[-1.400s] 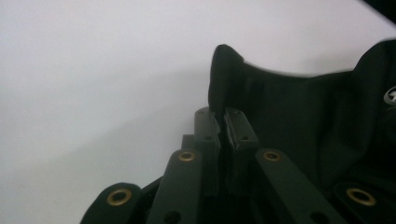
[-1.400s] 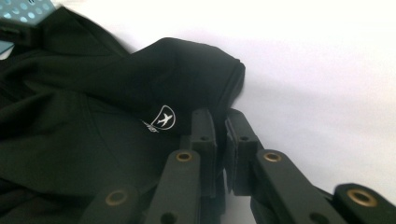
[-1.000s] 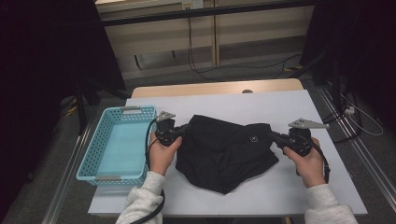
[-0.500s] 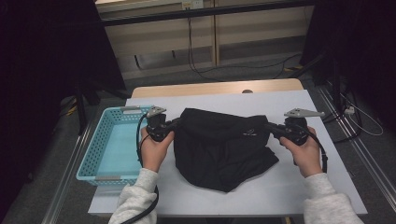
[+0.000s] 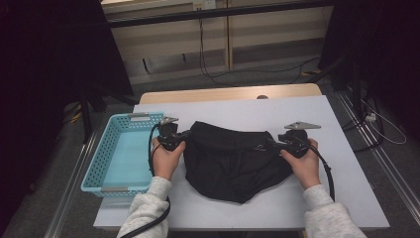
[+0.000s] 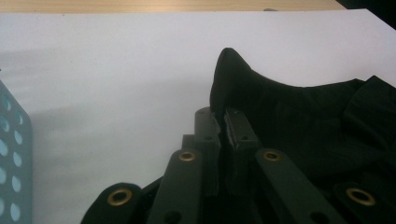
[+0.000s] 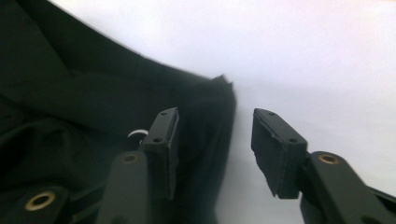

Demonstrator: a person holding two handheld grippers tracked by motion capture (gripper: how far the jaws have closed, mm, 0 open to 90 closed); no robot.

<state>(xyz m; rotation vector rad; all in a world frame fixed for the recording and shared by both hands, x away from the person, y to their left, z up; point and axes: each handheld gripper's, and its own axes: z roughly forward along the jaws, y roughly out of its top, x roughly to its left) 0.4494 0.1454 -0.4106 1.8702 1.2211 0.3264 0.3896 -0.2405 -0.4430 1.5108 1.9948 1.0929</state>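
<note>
**Black cloth pinched on one side, let loose on the other**

A black cloth (image 5: 233, 161) lies in a soft heap in the middle of the white counter (image 5: 247, 111). Its top edge runs flat from one tool to the other, and its bottom hangs down in a round bulge toward 6 o'clock.

At 9 o'clock of the cloth is the left tool (image 5: 184, 135), held in the person's left hand (image 5: 166, 156). In the left gripper view the left tool (image 6: 222, 122) has its jaws pressed together on a corner of the cloth (image 6: 299, 121). That corner sticks up in a little point just past the tips.

At 3 o'clock of the cloth is the right tool (image 5: 275, 144), held in the right hand (image 5: 304, 166). In the right gripper view the right tool (image 7: 214, 125) has its jaws spread apart, and they have just been opening. The edge of the cloth (image 7: 93, 112) lies in the gap between them. One jaw sits over the cloth and the other sits over the bare counter. The pads do not squeeze it.

A light blue basket (image 5: 101, 153) stands on the counter at 9 o'clock, just beside the left hand.
</note>
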